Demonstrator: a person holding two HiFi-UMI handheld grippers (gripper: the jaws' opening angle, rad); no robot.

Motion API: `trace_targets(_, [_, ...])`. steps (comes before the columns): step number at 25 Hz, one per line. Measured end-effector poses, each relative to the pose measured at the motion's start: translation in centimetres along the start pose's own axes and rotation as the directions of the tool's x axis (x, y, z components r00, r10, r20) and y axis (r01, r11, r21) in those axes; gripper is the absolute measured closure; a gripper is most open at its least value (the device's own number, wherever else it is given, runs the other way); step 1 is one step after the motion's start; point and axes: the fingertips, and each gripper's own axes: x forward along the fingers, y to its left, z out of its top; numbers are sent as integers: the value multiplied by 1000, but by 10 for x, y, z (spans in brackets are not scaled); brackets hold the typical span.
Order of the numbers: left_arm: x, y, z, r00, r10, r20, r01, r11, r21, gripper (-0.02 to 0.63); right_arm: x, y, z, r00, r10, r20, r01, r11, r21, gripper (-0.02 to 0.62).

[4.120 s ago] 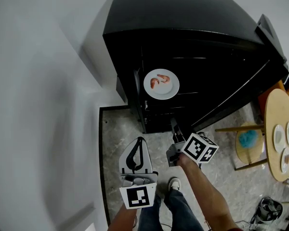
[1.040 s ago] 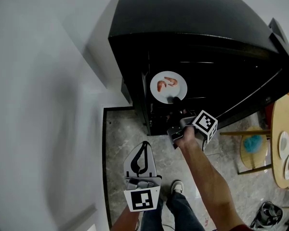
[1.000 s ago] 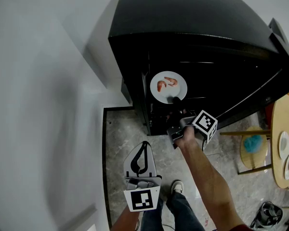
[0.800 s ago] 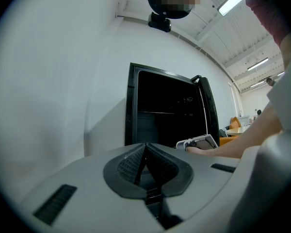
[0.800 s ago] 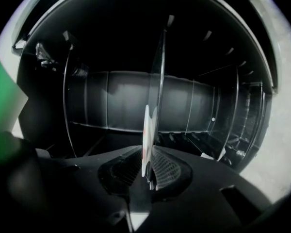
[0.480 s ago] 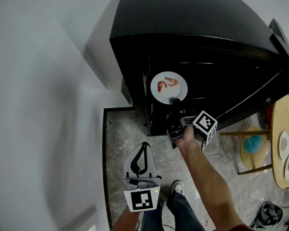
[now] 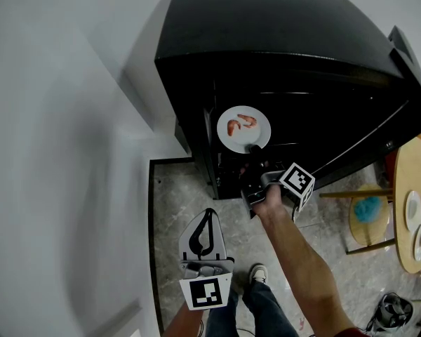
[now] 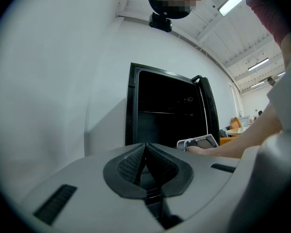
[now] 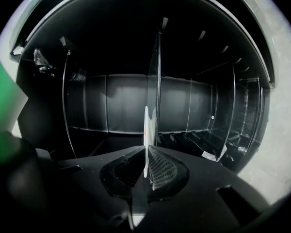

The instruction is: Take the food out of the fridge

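Black fridge (image 7: 281,48) | white plate (image 7: 243,136), pink food (image 7: 241,123) | right gripper (image 7: 255,148) pinching rim

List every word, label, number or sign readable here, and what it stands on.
No readable words or numbers in any view.
Cube on the left gripper: a black-and-white square marker, a pattern, no letters.
Cube on the right gripper: same kind of marker.
Fridge: no brand shows; a pale tag inside is too small to read.
Plate: no print.
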Motion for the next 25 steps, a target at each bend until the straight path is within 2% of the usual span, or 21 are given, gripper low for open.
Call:
trace_targets(10, [-1, 0, 1, 1000, 2, -1, -2, 1000, 2, 594, -2, 0, 2, 1000, 7, 3, -8, 1000, 20, 558])
trace_targets(25, [-3, -2, 3, 1000, -3, 7, 3, 1000, 3, 593, -5, 8, 1, 1000, 26, -1, -26, 1000, -4, 563])
